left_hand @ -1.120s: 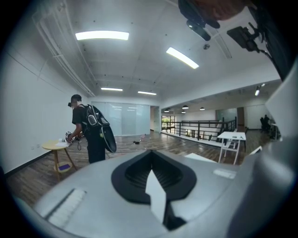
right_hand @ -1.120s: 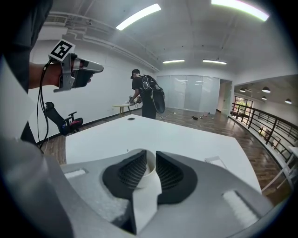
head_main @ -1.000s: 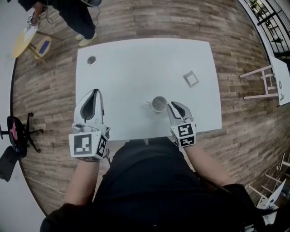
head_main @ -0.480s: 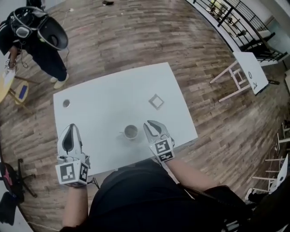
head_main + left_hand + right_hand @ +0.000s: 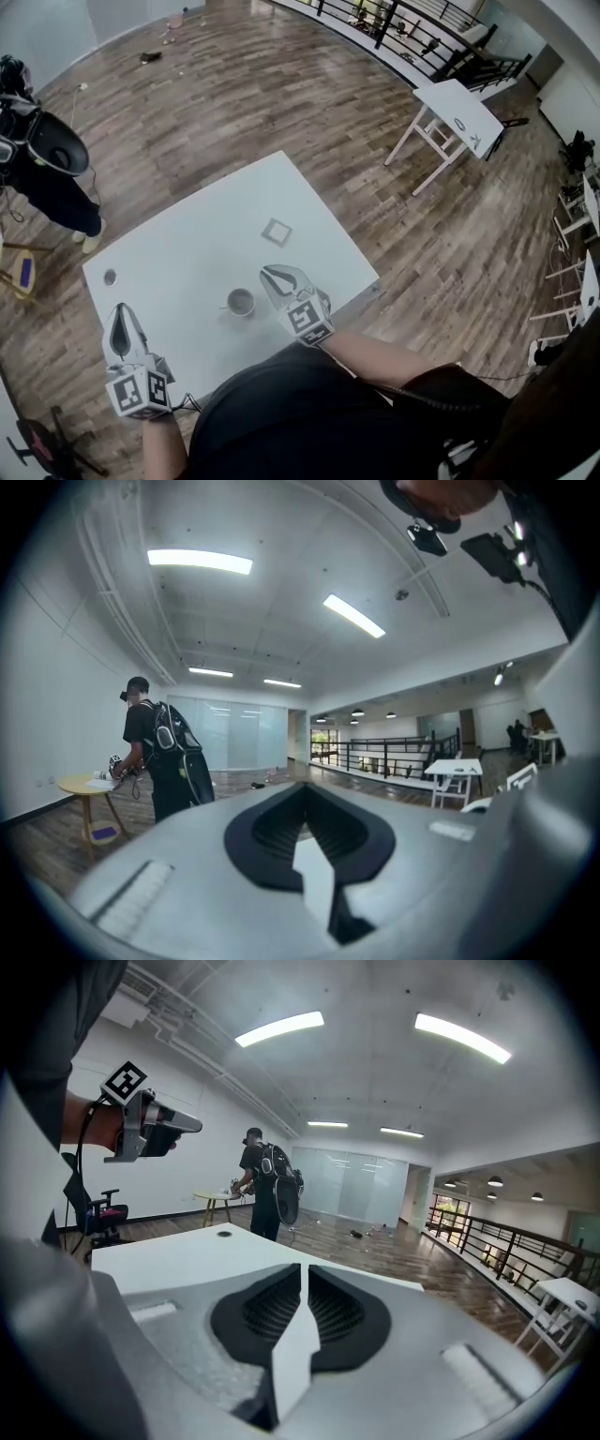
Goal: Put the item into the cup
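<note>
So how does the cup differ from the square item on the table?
The cup is round and hollow; the square item is flat, like a frame. The cup stands near the front edge of the white table; the square item lies farther in. Both are pale and rest on that table.

- Bright, even light comes from the long ceiling strips (image 5: pixel 200 562); shadows on the white counter (image 5: pixel 202 246) are very soft.
- Strong fisheye bending in all views, with dark rounded corners.
- Close to the lens, the left tool (image 5: pixel 302 786) and right tool (image 5: pixel 303 1267) look soft, perhaps out of focus.
</note>
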Demonstrator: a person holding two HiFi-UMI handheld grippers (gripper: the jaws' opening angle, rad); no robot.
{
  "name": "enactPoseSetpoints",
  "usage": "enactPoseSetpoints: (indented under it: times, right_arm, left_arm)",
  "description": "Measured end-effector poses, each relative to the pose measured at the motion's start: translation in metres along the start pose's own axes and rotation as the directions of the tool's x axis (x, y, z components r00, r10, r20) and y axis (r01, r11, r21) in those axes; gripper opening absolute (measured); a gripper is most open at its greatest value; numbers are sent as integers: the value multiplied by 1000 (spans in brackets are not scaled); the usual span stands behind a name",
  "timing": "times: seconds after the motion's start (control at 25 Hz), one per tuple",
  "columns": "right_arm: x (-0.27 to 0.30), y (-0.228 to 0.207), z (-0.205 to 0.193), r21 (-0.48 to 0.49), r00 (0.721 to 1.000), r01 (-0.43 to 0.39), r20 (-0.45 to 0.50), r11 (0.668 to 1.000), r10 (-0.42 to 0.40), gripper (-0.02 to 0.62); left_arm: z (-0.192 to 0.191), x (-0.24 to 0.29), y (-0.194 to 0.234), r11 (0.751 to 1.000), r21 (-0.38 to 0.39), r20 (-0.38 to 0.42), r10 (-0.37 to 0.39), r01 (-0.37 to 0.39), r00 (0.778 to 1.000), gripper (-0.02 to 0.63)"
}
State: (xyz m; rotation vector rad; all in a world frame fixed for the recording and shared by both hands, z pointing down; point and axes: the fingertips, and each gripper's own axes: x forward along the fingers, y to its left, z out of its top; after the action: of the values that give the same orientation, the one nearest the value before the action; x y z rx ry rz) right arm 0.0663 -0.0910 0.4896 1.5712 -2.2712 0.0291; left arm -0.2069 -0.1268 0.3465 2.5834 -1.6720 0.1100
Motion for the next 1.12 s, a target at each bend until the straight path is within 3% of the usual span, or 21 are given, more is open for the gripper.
enactPoseSetpoints:
  times: [0.12,0.56,1.12]
  right_arm:
    - [-4,-7,9,-7,999,28,30,1000,-28,5]
    - [-19,-27,16,12,994,82,66,997,-82,3]
    - [-45,-68,0,40,985,165,52,985,-167,2]
  left_arm:
    - [-1,0,2,1000,10,11,-5,5,1000,6]
    - [15,2,-10,999,44,16,-30,29,999,6]
    - [12,21,-48,994,55,32,-93,91,995,6]
